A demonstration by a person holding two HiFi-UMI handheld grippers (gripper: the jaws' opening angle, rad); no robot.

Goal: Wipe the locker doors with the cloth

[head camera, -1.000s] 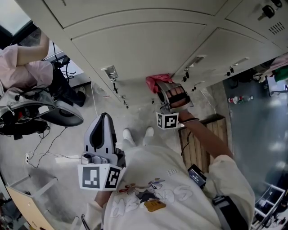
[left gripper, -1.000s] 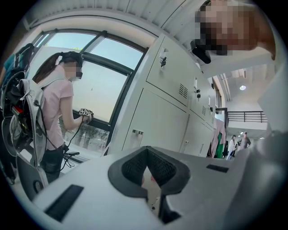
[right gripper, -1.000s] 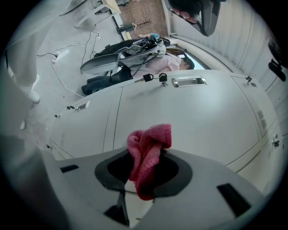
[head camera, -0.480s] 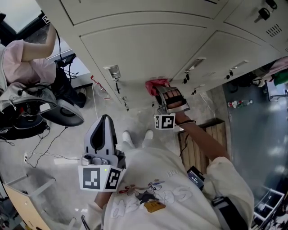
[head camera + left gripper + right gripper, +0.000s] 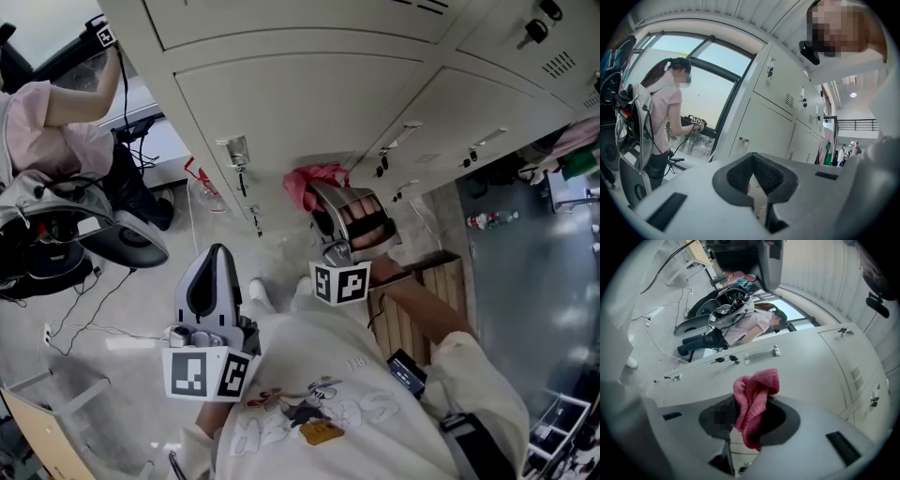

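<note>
Pale grey locker doors [image 5: 309, 103] fill the far wall. Right gripper [image 5: 319, 195] pinches the pink cloth [image 5: 302, 180] close to one door; it looks soft, light and floppy, best held by a bunched fold. Left gripper [image 5: 214, 258] hangs closed, empty.

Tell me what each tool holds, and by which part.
Right tool: the pink cloth, pinched at a bunched fold near its middle. Left tool: nothing, jaws shut.
</note>
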